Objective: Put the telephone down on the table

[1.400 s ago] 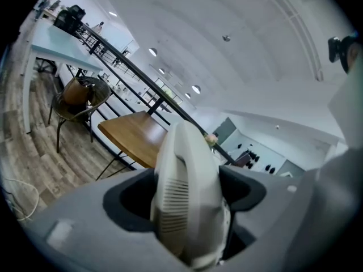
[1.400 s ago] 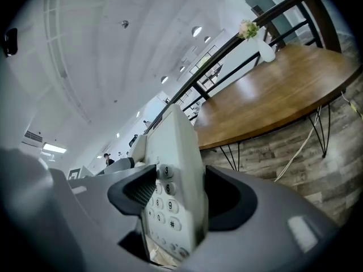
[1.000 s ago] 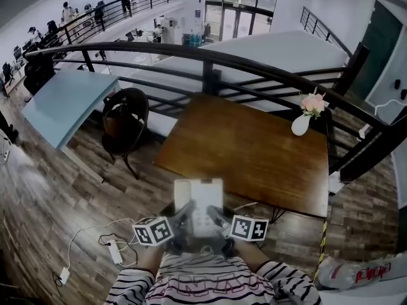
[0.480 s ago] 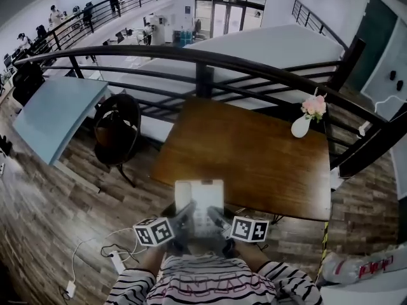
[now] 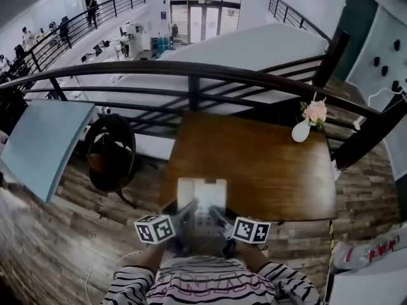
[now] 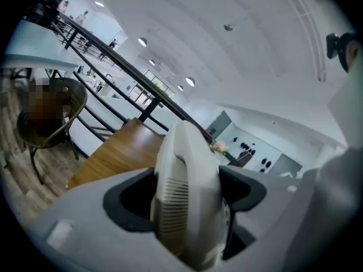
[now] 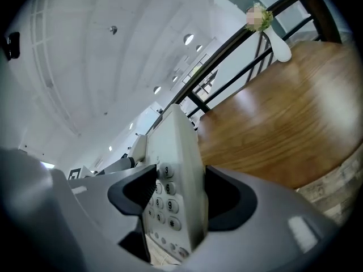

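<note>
Head view, lower centre: one telephone point(image 5: 201, 196) sits between two grippers. The left gripper point(image 5: 186, 211) and the right gripper point(image 5: 217, 215) each clamp one side of it, over the near edge of the one table point(image 5: 267, 164).

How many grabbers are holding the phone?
2. The left gripper grips the telephone on its left side, the right gripper on its right, over the near edge of the table.

We see the telephone point(image 5: 201, 196) in smooth, matt off-white plastic. The surface point(image 5: 267, 164) is brown wood with a soft sheen; the floor point(image 5: 57, 234) is rougher grey-brown planking. The railing point(image 5: 194, 91) looks like dark metal, the vase point(image 5: 300, 131) glossy white.
</note>
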Demonstrator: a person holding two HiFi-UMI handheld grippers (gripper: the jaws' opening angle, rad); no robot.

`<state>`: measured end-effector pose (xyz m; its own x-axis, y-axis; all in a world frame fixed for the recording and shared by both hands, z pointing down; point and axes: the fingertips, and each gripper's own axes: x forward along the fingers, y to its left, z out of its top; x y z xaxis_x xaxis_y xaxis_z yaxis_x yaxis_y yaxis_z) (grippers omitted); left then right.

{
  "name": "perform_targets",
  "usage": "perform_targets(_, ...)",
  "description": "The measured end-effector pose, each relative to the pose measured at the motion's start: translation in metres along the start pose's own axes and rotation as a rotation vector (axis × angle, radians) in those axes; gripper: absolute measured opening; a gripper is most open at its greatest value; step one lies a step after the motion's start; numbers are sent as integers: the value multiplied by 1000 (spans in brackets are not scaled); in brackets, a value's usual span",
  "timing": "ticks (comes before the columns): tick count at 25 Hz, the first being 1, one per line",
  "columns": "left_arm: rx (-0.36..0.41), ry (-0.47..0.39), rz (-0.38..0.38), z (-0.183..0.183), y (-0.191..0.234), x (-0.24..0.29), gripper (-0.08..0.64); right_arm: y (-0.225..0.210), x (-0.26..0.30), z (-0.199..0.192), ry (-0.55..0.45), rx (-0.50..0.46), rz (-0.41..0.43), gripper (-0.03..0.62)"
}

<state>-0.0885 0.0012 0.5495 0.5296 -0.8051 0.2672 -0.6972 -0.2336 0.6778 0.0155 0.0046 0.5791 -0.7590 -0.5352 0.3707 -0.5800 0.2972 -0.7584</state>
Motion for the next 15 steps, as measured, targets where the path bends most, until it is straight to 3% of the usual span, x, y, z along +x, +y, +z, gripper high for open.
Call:
perform_targets(8, 28, 104, -77, 60, 59, 11, 350, 24, 73, 12, -101, 66, -73, 258)
perform_targets(15, 21, 152, -120, 95, 84, 37, 350, 27, 109, 38, -144, 90, -125, 258)
